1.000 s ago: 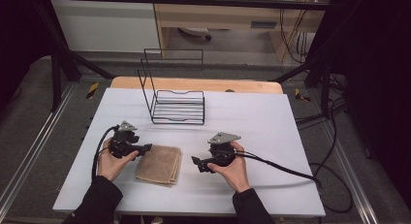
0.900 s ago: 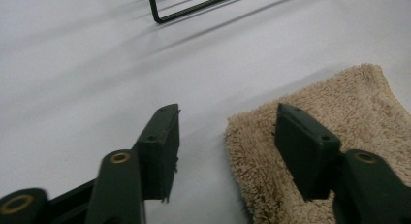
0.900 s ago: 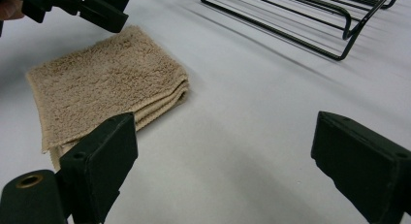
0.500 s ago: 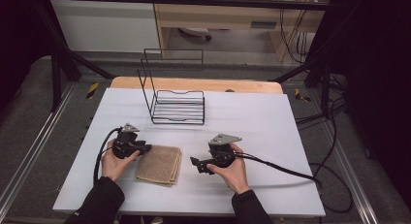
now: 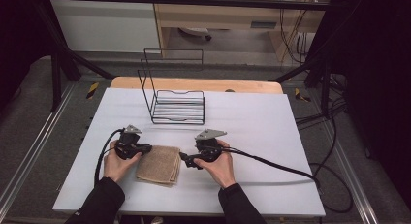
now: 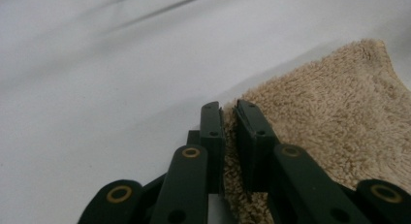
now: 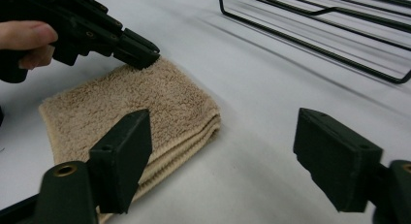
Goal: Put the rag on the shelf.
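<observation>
White table (image 5: 271, 136) in a dim room; left gripper (image 6: 229, 118) pinches the towel (image 5: 159, 164), seemingly its corner; right gripper (image 7: 223, 151) gapes.

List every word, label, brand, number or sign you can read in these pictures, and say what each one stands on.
No text can be read in these pictures.
Folded beige terry towel: no tag or print showing.
Black wire rack: bare wire, no label.
White table top: plain.
Small pale sticker on the wooden furniture behind the table: too small and blurred to read.
Yellow-and-black striped marks on the floor: a pattern, no letters.
</observation>
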